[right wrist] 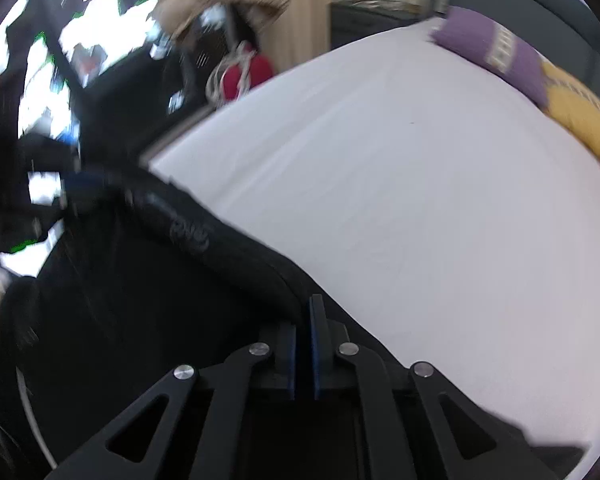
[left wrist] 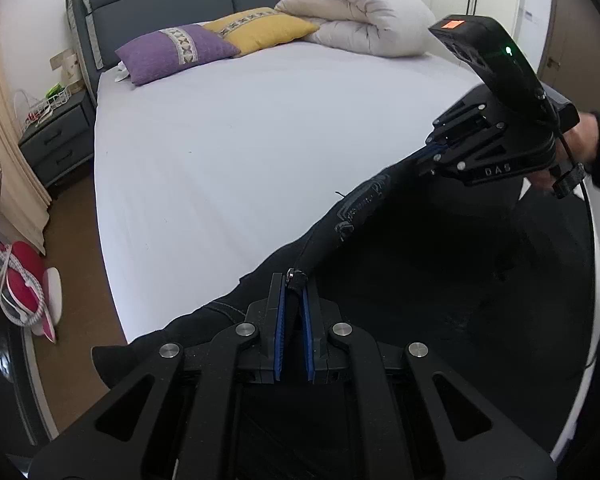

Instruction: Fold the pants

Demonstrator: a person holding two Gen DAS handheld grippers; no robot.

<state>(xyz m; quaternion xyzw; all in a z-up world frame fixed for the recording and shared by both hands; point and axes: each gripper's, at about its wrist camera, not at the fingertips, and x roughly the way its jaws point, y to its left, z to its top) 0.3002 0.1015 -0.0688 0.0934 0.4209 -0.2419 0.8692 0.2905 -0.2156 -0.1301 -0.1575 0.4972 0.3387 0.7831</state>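
Black pants (left wrist: 380, 240) lie at the near edge of the white bed (left wrist: 240, 140), with the waistband stretched between both grippers. At the bottom of the left wrist view, my left gripper (left wrist: 294, 280) is shut on one end of the waistband, and cloth shows between its blue pads. At the upper right, my right gripper (left wrist: 430, 150) pinches the other end, and a person's hand (left wrist: 584, 140) holds it. The right wrist view is blurred. In it my right gripper (right wrist: 305, 304) is shut on the edge of the pants (right wrist: 180, 260).
A purple pillow (left wrist: 176, 52), a yellow pillow (left wrist: 260, 28) and a rolled white duvet (left wrist: 356, 16) sit at the head of the bed. A dark nightstand (left wrist: 56, 140) stands at the left. A red and white item (left wrist: 24, 276) lies on the brown floor.
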